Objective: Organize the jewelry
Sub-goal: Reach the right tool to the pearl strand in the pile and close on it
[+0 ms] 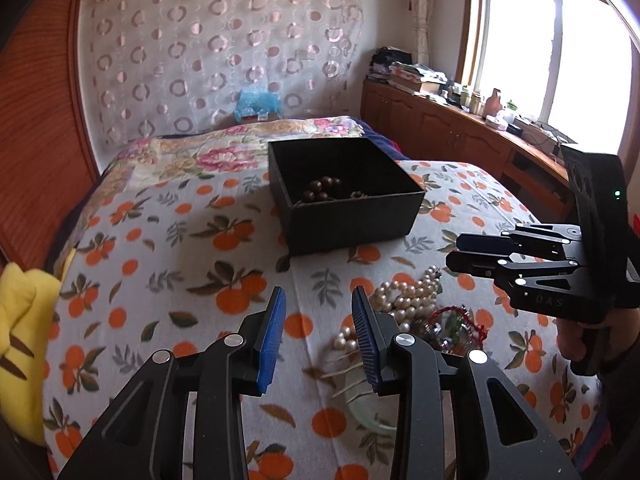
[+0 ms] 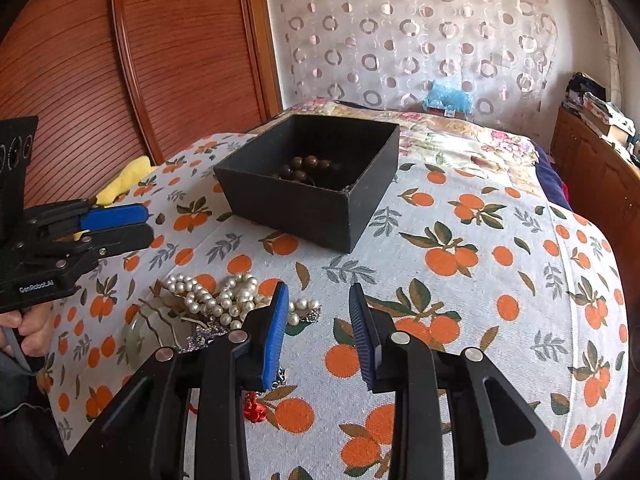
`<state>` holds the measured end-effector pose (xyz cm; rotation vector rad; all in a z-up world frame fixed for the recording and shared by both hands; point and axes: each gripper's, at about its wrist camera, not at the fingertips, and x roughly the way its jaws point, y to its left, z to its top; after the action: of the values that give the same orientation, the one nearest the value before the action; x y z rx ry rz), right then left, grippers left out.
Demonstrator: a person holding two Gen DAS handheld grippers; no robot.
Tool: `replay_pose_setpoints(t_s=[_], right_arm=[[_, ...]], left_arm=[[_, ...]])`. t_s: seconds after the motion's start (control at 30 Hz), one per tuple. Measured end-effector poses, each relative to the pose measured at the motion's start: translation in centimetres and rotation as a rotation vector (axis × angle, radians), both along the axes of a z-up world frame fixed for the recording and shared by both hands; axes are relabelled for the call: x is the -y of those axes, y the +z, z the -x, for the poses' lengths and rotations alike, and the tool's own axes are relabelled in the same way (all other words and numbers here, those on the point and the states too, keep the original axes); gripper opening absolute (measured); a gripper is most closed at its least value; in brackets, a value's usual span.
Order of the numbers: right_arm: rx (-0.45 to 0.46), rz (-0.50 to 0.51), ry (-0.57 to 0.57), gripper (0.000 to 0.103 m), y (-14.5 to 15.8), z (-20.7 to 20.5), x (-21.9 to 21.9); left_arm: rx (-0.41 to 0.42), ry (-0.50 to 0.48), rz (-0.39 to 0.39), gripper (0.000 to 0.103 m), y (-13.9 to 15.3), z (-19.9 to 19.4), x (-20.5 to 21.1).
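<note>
A black open box (image 1: 352,216) (image 2: 316,200) sits on the bed with a dark wooden bead bracelet (image 1: 320,190) (image 2: 306,168) inside. A pile of white pearl strands (image 1: 404,296) (image 2: 216,296) lies on the bedspread nearer me, with a red beaded piece (image 1: 460,326), a hair comb (image 2: 160,316), a pale green bangle (image 2: 134,338) and a red knot tassel (image 2: 256,410). My left gripper (image 1: 318,334) (image 2: 142,222) is open and empty, just left of the pile. My right gripper (image 2: 318,332) (image 1: 454,250) is open and empty, just right of the pile.
The bed is covered by an orange-fruit printed spread (image 1: 192,256) (image 2: 480,272). A yellow plush toy (image 1: 24,320) (image 2: 124,178) lies at the left edge by the wooden headboard (image 2: 120,60). A wooden cabinet (image 1: 460,124) with clutter runs under the window.
</note>
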<state>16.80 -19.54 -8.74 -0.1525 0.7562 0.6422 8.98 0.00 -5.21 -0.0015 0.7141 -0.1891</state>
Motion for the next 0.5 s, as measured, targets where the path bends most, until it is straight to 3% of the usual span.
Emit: replay_pose_setpoints(t_s=[0.33, 0.4, 0.5], right_arm=[[-0.036, 0.038, 0.044, 0.034, -0.9, -0.4, -1.8], [-0.036, 0.044, 0.053, 0.042, -0.8, -0.3, -2.3], [-0.032, 0.049, 0.072, 0.043, -0.5, 0.0, -3.1]], left_arm=[[-0.003, 0.018, 0.026, 0.032, -0.3, 0.8, -0.9], [-0.003, 0.016, 0.026, 0.032, -0.4, 0.8, -0.8], [0.001, 0.014, 0.027, 0.032, -0.4, 0.9, -0.7]])
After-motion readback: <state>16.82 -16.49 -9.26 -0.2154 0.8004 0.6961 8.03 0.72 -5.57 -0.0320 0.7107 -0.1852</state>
